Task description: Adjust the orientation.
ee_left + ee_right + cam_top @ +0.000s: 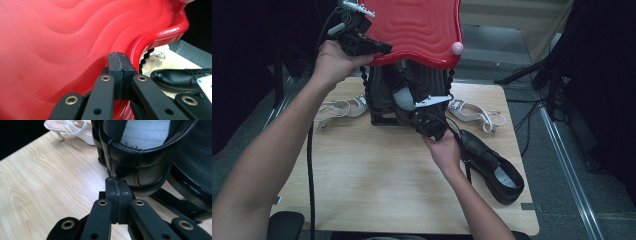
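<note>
My left tool point(379, 49), pressed together, props the red lid point(417, 27); my right tool point(118, 185), also pressed together, nudges the black shoe point(140, 157). If the lid slips, it drops onto my hand.

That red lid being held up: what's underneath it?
Under the raised red lid stands a black rack with a black shoe going in, heel toward the right gripper. The lid covers the rack's top, so anything stored higher up is hidden.
</note>
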A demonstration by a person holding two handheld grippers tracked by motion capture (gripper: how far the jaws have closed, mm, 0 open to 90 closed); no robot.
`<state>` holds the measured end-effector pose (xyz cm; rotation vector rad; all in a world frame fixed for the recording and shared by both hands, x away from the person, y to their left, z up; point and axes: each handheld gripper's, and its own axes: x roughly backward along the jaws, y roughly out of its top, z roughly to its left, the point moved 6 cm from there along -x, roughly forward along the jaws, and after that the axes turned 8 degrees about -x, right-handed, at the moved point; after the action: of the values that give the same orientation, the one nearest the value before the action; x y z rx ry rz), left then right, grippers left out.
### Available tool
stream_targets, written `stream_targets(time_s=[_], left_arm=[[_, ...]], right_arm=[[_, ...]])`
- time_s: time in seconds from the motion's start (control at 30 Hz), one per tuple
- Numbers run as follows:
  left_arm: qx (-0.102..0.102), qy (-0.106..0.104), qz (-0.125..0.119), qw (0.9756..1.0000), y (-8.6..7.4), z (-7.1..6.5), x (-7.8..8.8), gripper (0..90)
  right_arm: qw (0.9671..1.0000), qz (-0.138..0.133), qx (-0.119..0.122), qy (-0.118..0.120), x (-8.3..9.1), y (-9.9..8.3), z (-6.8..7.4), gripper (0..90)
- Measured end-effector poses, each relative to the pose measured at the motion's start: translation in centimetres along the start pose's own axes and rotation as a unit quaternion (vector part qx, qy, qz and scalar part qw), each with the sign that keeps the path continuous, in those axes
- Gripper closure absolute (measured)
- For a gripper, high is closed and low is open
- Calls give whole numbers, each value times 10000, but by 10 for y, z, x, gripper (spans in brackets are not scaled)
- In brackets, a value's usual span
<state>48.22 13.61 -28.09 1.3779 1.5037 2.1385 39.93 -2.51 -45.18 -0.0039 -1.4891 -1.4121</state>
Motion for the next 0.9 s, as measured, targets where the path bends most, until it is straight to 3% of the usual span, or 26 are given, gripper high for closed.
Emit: stream_targets(time_s=[0.27, 0.37, 0.57, 0.9], left_arm=[[22, 15, -3, 10000, 0, -1, 0, 900], [7, 16, -18, 10000, 0, -1, 0, 900], [-1, 17, -27, 10000, 0, -1, 0, 900], [5, 33, -36, 10000, -1, -1, 0, 900]], right_arm=[[9998, 31, 171, -55, -2, 11, 11, 900], [10000, 22, 83, 31, -10, 20, 13, 900], [9998, -17, 198, -46, -23, 36, 17, 900], [9995, -238, -139, 123, -44, 58, 20, 900]])
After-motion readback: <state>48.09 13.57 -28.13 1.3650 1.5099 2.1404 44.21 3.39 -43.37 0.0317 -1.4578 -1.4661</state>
